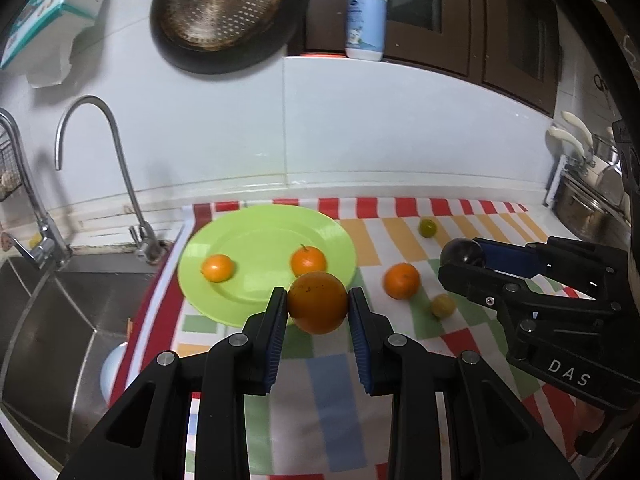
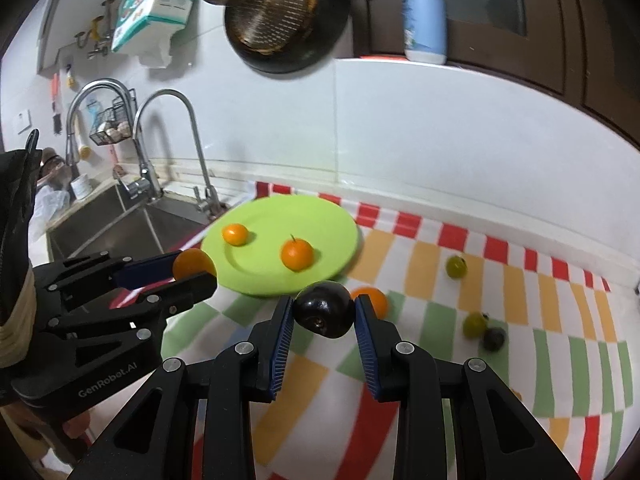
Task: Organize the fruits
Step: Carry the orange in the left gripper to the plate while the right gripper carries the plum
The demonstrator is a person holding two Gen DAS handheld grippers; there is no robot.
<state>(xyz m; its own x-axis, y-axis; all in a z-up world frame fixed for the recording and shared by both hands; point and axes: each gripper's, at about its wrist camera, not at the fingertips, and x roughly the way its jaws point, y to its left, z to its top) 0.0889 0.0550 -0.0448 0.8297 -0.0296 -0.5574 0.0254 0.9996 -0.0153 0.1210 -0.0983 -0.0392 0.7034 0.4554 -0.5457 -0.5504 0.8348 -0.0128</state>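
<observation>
My left gripper (image 1: 318, 304) is shut on an orange (image 1: 317, 303) and holds it above the near edge of the green plate (image 1: 256, 288). Two oranges (image 1: 217, 267) (image 1: 308, 261) lie on the plate. My right gripper (image 2: 324, 312) is shut on a dark plum (image 2: 324, 315) above the checkered cloth (image 2: 420, 360), right of the plate (image 2: 332, 220). It also shows in the left wrist view (image 1: 460, 254). One more orange (image 1: 401, 281), two green fruits (image 1: 427, 227) (image 1: 443, 305) and a dark fruit (image 2: 494, 338) lie on the cloth.
A steel sink (image 1: 48, 340) with two taps (image 1: 120, 168) lies left of the cloth. A soap bottle (image 1: 366, 16) stands on the ledge behind. A pan with a strainer (image 1: 224, 12) hangs on the wall. Pots (image 1: 592, 200) stand at the far right.
</observation>
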